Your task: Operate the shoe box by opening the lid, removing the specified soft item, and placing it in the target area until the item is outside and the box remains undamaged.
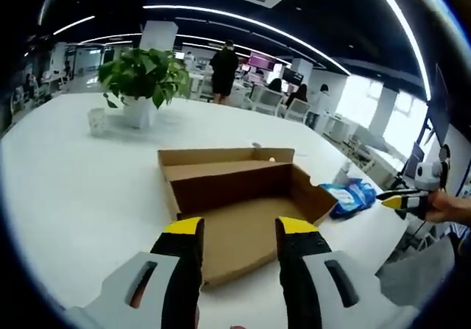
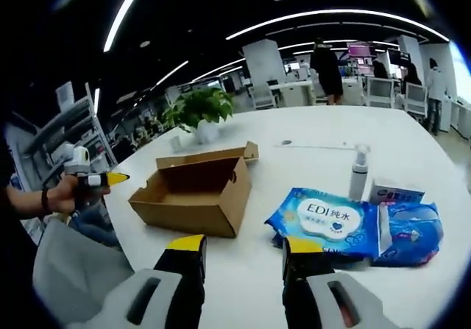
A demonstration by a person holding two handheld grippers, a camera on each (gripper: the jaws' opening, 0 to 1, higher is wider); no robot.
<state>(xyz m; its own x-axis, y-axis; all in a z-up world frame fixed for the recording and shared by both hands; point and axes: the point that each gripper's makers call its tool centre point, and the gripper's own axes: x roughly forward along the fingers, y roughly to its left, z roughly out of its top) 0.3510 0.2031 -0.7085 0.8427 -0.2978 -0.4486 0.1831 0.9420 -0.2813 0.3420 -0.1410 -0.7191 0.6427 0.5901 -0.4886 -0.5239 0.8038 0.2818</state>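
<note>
The shoe box is plain brown cardboard, lid folded back, its inside bare, sitting on the white table. The soft item, a blue pack of wipes, lies on the table just beside the box. The right gripper view adds a white pump bottle and a small white carton behind the pack. The left gripper and the right gripper both have their jaws spread, holding nothing. A potted plant stands farther back.
</note>
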